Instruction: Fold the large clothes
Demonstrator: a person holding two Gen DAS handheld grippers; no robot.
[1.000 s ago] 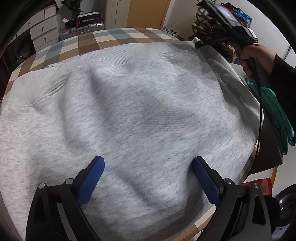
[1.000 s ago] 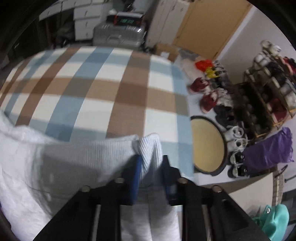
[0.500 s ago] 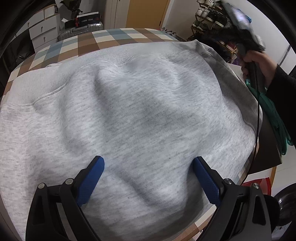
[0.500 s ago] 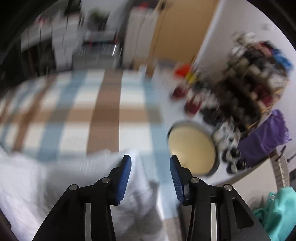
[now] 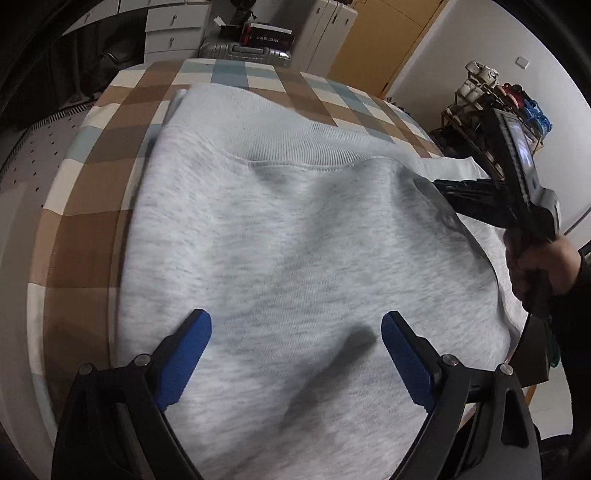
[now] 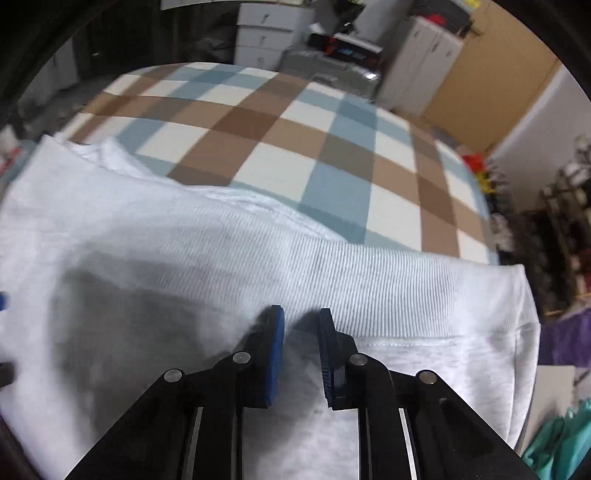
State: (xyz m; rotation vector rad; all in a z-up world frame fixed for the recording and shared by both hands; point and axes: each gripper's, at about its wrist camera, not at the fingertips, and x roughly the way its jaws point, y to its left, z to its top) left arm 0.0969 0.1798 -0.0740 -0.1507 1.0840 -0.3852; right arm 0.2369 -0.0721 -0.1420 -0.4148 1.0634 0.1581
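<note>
A large light grey sweatshirt (image 5: 295, 240) lies spread on the checked table, its ribbed hem (image 5: 303, 147) at the far side. My left gripper (image 5: 295, 332) is wide open above the near part of the cloth, holding nothing. My right gripper (image 6: 300, 317) hovers over the sweatshirt (image 6: 147, 266) just short of the ribbed hem (image 6: 388, 280), its jaws a small gap apart with no cloth between them. It also shows in the left wrist view (image 5: 439, 182) at the garment's right side.
The brown, blue and white checked tablecloth (image 6: 295, 147) is bare beyond the hem. A silver suitcase (image 5: 243, 55) and white drawers (image 5: 173, 33) stand behind. A shoe rack (image 5: 491, 99) is at the right, a teal cloth (image 6: 561, 439) at the lower right.
My right gripper let go of the hem corner and moved left, back over the garment, with its jaws now narrower. The left view swung left, showing more tablecloth at the left.
</note>
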